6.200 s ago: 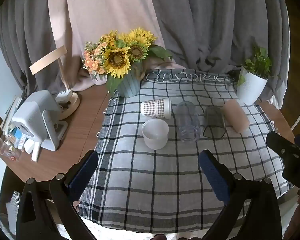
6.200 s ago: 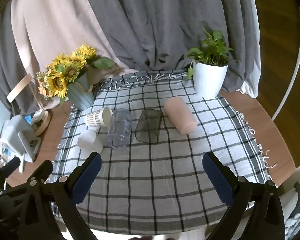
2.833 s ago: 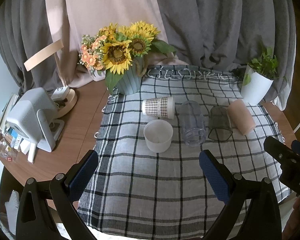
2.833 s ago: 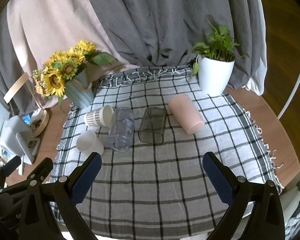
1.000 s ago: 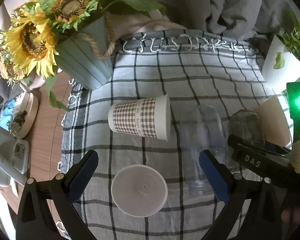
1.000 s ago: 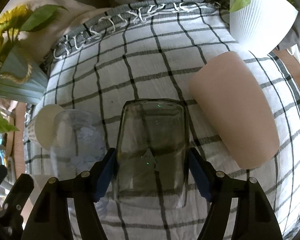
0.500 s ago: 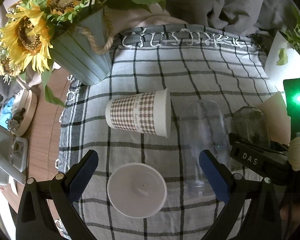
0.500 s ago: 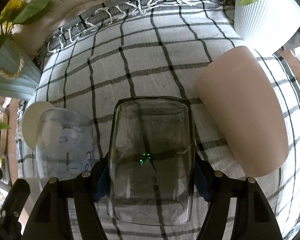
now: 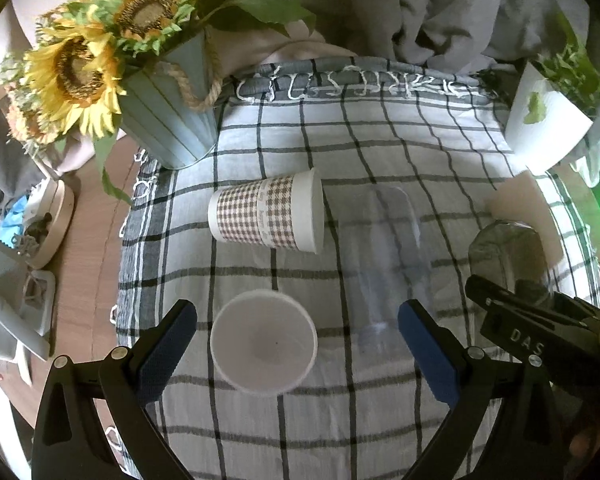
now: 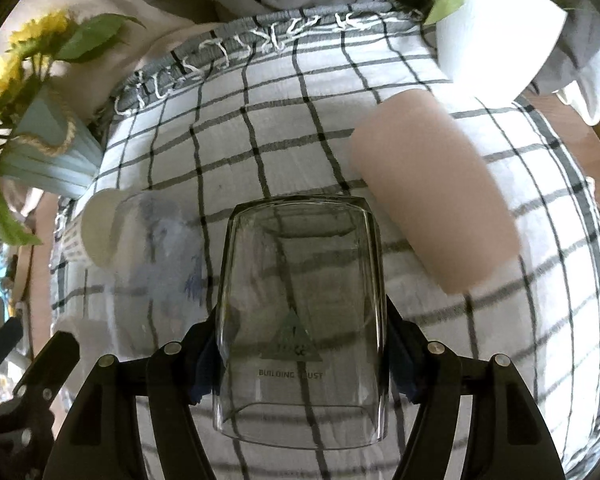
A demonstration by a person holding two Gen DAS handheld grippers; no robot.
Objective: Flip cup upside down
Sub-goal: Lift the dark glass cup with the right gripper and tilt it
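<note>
Smoked glass cup [image 10: 300, 320], lying on its side on the checked cloth [image 10: 284, 136] near the bench's front edge, is clamped at its lower walls by the right tongs [image 10: 302, 350]; slick curved glass could slip or twist out as it is lifted and turned. Left tongs [image 9: 296, 350] stand apart over the upright white cup [image 9: 263, 346], holding nothing. Close quarters: clear plastic cup [image 10: 156, 248] just beside on the left, pink cup [image 10: 432, 204] on the right, either easily knocked; farther back lie the houndstooth paper cup [image 9: 268, 212], sunflower pot [image 9: 172, 112] and white planter [image 10: 496, 20].
</note>
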